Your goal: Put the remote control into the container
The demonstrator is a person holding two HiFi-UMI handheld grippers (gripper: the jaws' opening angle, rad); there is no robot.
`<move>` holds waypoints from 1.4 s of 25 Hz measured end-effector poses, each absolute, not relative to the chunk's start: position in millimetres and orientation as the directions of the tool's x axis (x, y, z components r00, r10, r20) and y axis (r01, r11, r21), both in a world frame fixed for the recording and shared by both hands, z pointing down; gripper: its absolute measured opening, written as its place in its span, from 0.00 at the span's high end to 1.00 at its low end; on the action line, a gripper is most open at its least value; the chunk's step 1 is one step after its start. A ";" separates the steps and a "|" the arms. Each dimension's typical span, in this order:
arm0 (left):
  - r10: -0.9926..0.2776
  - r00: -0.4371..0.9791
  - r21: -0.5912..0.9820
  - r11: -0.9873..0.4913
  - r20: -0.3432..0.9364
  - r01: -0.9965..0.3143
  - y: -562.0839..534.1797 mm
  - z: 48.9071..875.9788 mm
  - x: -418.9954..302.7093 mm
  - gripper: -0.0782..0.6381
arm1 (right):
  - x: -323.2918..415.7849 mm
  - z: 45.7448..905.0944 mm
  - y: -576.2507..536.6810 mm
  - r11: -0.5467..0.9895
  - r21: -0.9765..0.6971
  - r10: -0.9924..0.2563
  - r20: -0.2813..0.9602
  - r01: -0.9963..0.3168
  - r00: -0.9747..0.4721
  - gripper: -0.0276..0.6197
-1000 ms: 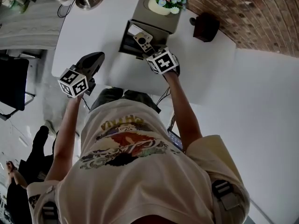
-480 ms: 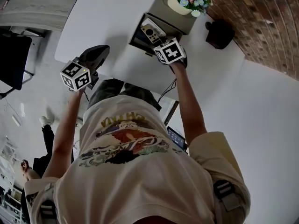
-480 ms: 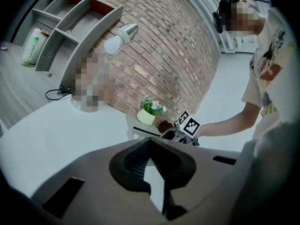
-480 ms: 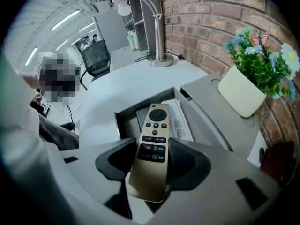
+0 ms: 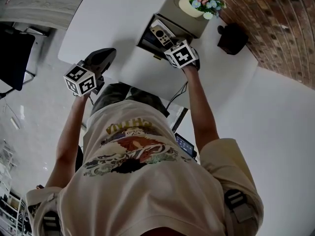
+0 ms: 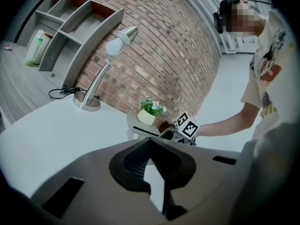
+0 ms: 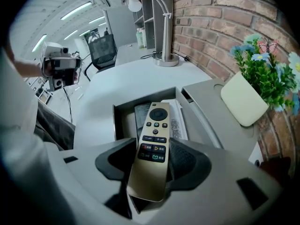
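The right tool (image 5: 166, 44) has dropped a little toward the container (image 5: 172, 16) and now hangs over its open compartment, pointing steeply down. It pinches the one remote control (image 7: 152, 146) by the lower half. The gold remote's button end sticks out over the compartment and has not been let go.

Inside the container lie one printed leaflet (image 7: 178, 122) and one dark flat item (image 7: 140, 115) that I cannot identify. On the container's lid stands one pot of flowers (image 7: 244, 103). One dark object (image 5: 232, 37) sits on the desk (image 5: 113, 28) just to the right of the container, and one desk lamp (image 6: 99, 76) stands well behind it.

The left tool (image 6: 150, 146) is well left of the container, at the desk's near edge, with its jaws pressed together on nothing.
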State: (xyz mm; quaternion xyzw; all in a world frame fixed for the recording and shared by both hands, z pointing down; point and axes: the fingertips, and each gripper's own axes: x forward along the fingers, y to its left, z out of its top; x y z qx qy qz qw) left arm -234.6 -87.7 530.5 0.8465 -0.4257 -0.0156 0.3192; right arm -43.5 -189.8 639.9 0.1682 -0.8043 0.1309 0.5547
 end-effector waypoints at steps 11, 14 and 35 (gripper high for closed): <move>-0.745 0.618 0.546 -0.419 0.250 -0.726 -63.5 527.1 -242.2 0.88 | -39.8 631.4 -189.3 0.910 0.056 -0.213 0.914 -0.411 -0.346 0.59; -0.744 0.623 0.540 -0.430 0.243 -0.723 -62.1 522.9 -240.6 0.88 | -40.4 617.8 -187.8 0.901 0.083 -0.251 0.900 -0.425 -0.356 0.59; -0.569 0.798 0.543 -0.614 0.200 -0.573 -65.2 501.6 -152.4 0.88 | 25.7 519.5 -98.9 0.685 0.039 -0.554 0.678 -0.728 -0.484 0.92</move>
